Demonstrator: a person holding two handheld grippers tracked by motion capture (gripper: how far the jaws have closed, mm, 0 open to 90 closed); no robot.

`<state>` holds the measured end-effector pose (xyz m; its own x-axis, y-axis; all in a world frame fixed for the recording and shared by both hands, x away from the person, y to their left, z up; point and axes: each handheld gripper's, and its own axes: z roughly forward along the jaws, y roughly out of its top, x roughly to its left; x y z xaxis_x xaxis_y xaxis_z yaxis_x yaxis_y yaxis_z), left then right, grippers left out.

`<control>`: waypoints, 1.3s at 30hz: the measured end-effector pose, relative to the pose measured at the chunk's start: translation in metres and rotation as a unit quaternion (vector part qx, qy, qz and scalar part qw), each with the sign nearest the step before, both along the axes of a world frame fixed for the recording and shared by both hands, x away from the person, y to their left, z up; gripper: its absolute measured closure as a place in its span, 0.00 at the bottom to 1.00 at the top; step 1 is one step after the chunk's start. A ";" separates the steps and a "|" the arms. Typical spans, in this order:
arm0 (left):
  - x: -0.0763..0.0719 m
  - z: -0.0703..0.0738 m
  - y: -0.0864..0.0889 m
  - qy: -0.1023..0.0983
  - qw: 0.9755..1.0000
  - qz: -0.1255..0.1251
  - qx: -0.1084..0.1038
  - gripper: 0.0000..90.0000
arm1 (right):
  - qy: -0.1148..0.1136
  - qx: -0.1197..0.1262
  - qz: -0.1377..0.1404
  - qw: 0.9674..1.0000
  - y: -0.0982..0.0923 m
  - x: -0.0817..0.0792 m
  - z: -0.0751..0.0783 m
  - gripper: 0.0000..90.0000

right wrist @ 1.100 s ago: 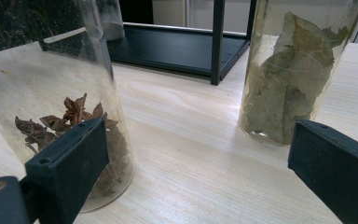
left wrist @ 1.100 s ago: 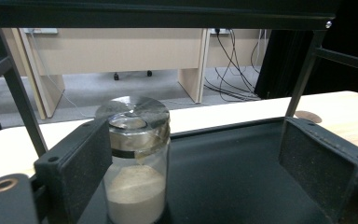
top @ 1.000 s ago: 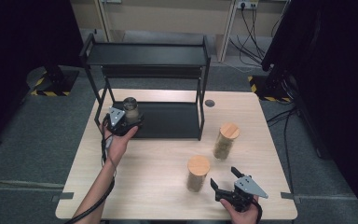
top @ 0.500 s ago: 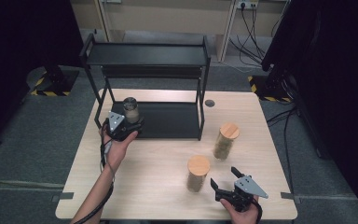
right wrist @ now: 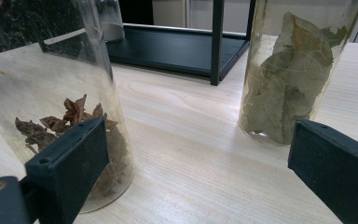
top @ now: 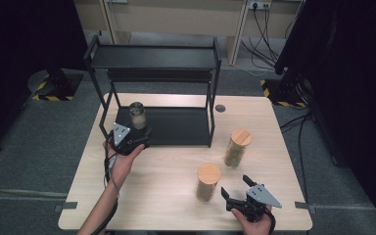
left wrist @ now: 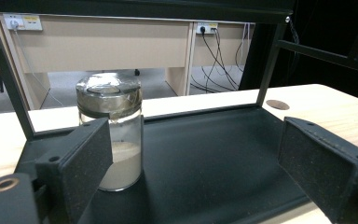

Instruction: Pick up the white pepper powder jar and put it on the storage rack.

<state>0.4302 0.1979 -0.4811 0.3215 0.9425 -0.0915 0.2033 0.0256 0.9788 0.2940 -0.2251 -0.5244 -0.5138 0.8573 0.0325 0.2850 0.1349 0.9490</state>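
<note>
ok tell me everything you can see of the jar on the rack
The jar is clear glass with a shiny glass-like lid, upright, holding pale powder in about its lower third. It stands at the left end of the black rack's bottom shelf. The left gripper is open just in front of it; nothing grips it.

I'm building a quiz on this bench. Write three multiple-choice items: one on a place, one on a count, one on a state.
1. Where does the glass-lidded jar stand?
A. On the rack's lower shelf
B. On the rack's top shelf
C. On the floor

2. How many wooden-lidded jars stand on the table?
A. One
B. Two
C. Four

3. How is the left claw?
A. Shut on the jar
B. Open, holding nothing
C. Shut on a cable

Key: 1 A, the jar sits on the black bottom tray at its left end. 2 B, the near jar and far jar stand right of the rack. 3 B, its jaws stand wide apart before the jar.
</note>
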 end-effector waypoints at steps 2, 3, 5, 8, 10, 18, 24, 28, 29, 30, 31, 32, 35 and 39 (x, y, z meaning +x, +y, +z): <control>-0.002 -0.001 0.000 0.000 1.000 -0.001 -0.001 0.11 | 0.000 -0.001 0.000 1.000 0.000 0.000 0.000 0.06; -0.004 -0.001 0.001 0.000 1.000 -0.001 -0.001 0.11 | 0.000 -0.001 0.000 1.000 0.000 0.000 0.000 0.06; -0.006 -0.002 0.001 0.002 1.000 -0.002 -0.002 0.11 | -0.001 0.000 0.000 1.000 0.000 0.000 0.000 0.06; -0.010 -0.004 0.002 0.008 1.000 -0.005 -0.007 0.11 | 0.000 0.000 0.000 1.000 0.000 0.000 0.000 0.06; -0.012 -0.004 0.002 0.008 1.000 -0.005 -0.006 0.11 | 0.000 0.000 0.000 1.000 0.000 0.000 0.000 0.06; -0.022 -0.007 0.000 0.009 1.000 -0.013 -0.005 0.11 | 0.000 0.001 0.000 1.000 0.000 0.000 0.000 0.06; -0.027 -0.009 -0.001 0.009 1.000 -0.016 -0.006 0.11 | -0.001 0.001 0.000 1.000 0.000 0.000 0.000 0.06; -0.032 -0.009 -0.001 0.008 1.000 -0.017 -0.008 0.11 | -0.001 0.001 0.000 1.000 0.000 0.000 0.000 0.06; -0.034 -0.009 -0.001 0.008 1.000 -0.018 -0.009 0.11 | -0.001 0.001 0.000 1.000 0.000 0.000 0.000 0.06; -0.035 -0.010 -0.001 0.008 1.000 -0.019 -0.009 0.11 | -0.001 0.001 0.000 1.000 0.000 0.000 0.000 0.06; -0.037 -0.010 -0.001 0.009 1.000 -0.020 -0.010 0.11 | -0.001 0.001 0.000 1.000 0.000 0.000 0.000 0.06; -0.038 -0.011 -0.002 0.010 1.000 -0.022 -0.010 0.11 | -0.001 0.001 0.000 1.000 0.000 0.000 0.000 0.06; -0.043 -0.013 -0.002 0.011 1.000 -0.024 -0.011 0.11 | -0.001 0.001 -0.001 1.000 0.000 0.000 0.000 0.06; -0.049 -0.015 -0.001 0.013 1.000 -0.025 -0.014 0.11 | -0.001 0.000 0.000 1.000 0.000 0.000 0.000 0.06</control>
<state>0.3811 0.1967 -0.4964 0.3647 0.9224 -0.1269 0.2300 0.0428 0.9722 0.2938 -0.2251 -0.5245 -0.5131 0.8577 0.0312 0.2833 0.1349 0.9495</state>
